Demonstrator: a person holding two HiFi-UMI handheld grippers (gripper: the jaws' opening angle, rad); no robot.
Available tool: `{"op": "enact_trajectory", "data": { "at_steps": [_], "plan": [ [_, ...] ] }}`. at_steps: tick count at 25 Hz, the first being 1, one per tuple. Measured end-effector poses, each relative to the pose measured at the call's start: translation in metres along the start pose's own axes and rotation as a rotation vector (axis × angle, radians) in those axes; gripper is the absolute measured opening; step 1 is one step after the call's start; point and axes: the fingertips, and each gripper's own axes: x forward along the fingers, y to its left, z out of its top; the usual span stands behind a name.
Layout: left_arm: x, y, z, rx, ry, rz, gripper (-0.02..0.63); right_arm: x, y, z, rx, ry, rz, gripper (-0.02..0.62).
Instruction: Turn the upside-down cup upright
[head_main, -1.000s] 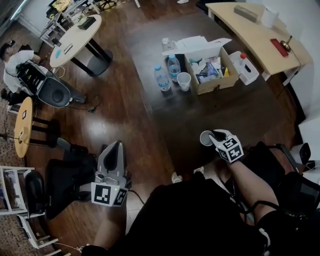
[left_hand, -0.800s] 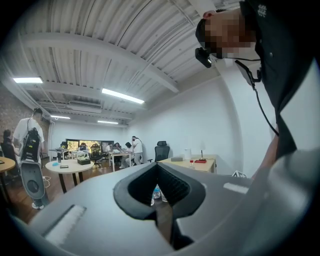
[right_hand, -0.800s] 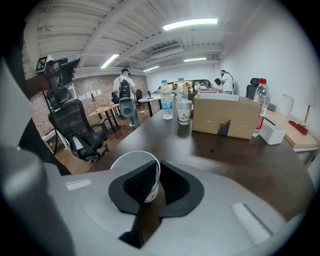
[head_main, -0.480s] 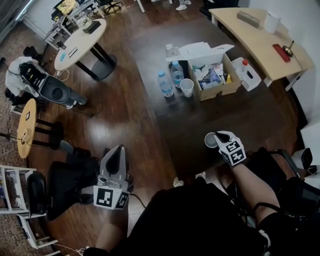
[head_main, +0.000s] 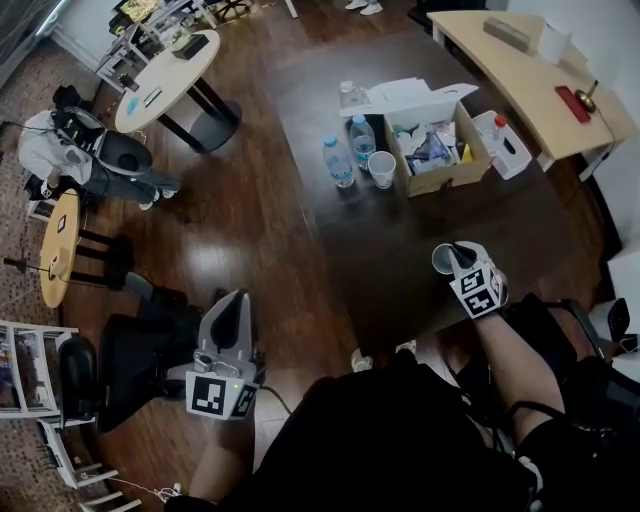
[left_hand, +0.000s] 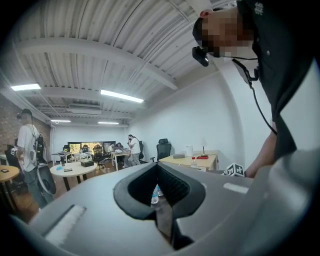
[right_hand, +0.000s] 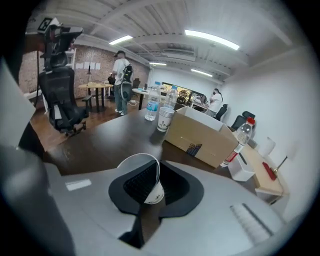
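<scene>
Risk check first: the right gripper (head_main: 455, 258) is holding the paper cup (right_hand: 152, 192) by one thin side wall only, one jaw inside the mouth and the other outside. The jaws have just been closing and are now pinching that wall between them. I am judging that grip as marginal. Paper buckles under a hard squeeze, and a light cup held off-centre can pivot in the pads while the wrist is rolling, so it may slip out or hang crooked. It is also hanging clear above the near edge of the dark counter (head_main: 380, 230), so a dropped cup could roll off to the floor. Setting it down before the base is level would likely tip it over. The cup is white with a small dark print on its side, and the rim is looking round and uncrushed. It is tilted with the mouth facing sideways toward the left, so I am reading the turn as partway done. The left gripper (head_main: 236, 298) is idling low at the left, well apart, jaws drawn together on nothing.
</scene>
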Motion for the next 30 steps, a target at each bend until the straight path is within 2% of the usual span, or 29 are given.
{"op": "enact_trajectory", "data": {
  "at_steps": [4, 7, 11, 17, 22, 30],
  "plan": [
    [-0.002, 0.002, -0.001, -0.004, 0.005, 0.011, 0.0, 0.001, 0.024, 0.005, -0.124, 0.014, 0.03, 0.026],
    [-0.002, 0.001, -0.001, -0.005, 0.003, 0.008, 0.0, -0.001, 0.048, 0.008, -0.166, 0.005, 0.073, 0.034],
    [0.0, 0.001, -0.001, -0.008, -0.005, 0.004, 0.0, -0.001, 0.076, 0.007, -0.104, -0.021, 0.141, 0.046],
    [0.0, 0.001, 0.0, -0.002, -0.004, 0.001, 0.0, 0.0, 0.1, -0.005, -0.078, -0.04, 0.168, 0.052],
    [0.0, 0.001, 0.0, 0.004, -0.002, -0.005, 0.0, 0.003, 0.105, -0.007, -0.034, -0.076, 0.173, 0.055],
    [0.001, 0.001, 0.002, 0.011, 0.0, -0.008, 0.0, 0.001, 0.106, -0.002, 0.064, -0.153, 0.246, 0.074]
  ]
}}
